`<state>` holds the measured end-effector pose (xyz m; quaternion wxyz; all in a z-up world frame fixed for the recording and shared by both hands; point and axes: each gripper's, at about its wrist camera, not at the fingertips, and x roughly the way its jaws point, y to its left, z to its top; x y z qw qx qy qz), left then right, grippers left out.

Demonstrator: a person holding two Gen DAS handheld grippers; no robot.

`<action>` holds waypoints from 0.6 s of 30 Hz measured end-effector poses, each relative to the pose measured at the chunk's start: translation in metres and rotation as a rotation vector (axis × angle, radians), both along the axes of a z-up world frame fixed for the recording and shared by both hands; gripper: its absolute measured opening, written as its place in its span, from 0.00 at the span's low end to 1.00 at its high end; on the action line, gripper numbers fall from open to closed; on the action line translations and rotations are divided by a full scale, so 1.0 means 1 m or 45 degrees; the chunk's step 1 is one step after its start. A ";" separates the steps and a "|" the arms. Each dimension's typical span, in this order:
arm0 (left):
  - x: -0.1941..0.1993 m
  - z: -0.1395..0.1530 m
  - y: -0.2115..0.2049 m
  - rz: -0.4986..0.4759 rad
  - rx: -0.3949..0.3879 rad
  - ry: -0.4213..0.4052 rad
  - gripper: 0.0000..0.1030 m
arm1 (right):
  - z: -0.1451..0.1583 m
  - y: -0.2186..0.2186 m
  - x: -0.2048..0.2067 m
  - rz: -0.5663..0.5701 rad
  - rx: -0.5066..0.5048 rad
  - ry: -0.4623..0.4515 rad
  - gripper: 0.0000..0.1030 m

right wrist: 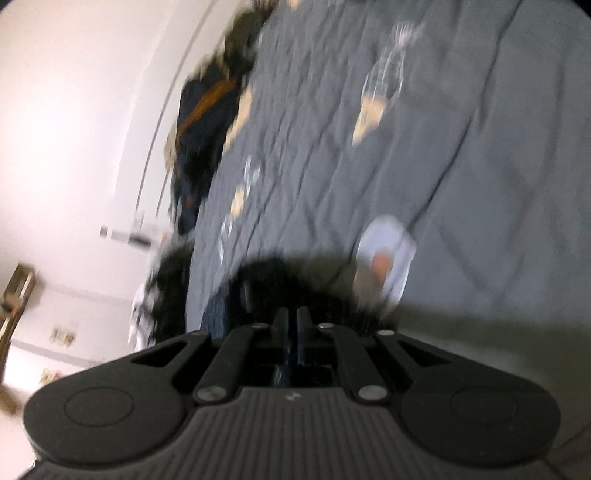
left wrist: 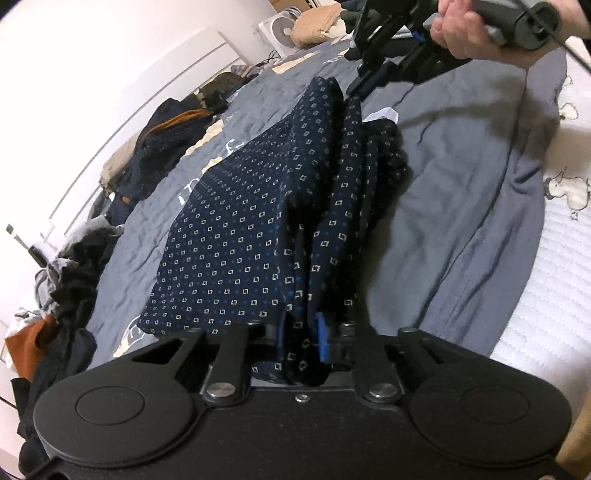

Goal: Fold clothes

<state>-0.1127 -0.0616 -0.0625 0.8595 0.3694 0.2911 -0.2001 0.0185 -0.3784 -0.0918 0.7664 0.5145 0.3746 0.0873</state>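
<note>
Left hand-held gripper (left wrist: 303,332), nearest the lens, is clamped on one end of a navy patterned garment (left wrist: 243,229), stretched above the grey bedspread (left wrist: 461,206). Unfolded clothes (left wrist: 162,147) are piled along the bed's left edge, w/ a wall behind. At right, a hand (left wrist: 465,33) holds the right hand-held gripper (left wrist: 364,79), its fingers pinched nearly together on the garment's far end.

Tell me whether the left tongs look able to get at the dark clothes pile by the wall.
Probably not as things stand: the left tongs are shut on the patterned garment, which hangs between them and the clothes pile.
</note>
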 end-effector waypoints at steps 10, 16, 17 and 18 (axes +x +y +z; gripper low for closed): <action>-0.004 0.009 0.000 0.003 -0.024 -0.048 0.25 | 0.016 -0.003 0.003 0.104 -0.063 -0.040 0.04; -0.003 0.011 0.004 0.016 0.018 -0.109 0.17 | 0.025 0.023 0.002 0.290 -0.101 -0.068 0.05; -0.003 0.013 0.005 0.023 0.021 -0.135 0.15 | 0.025 0.026 0.002 0.321 -0.102 -0.069 0.05; -0.003 0.016 0.006 0.033 0.021 -0.162 0.15 | 0.026 0.029 0.002 0.348 -0.104 -0.071 0.05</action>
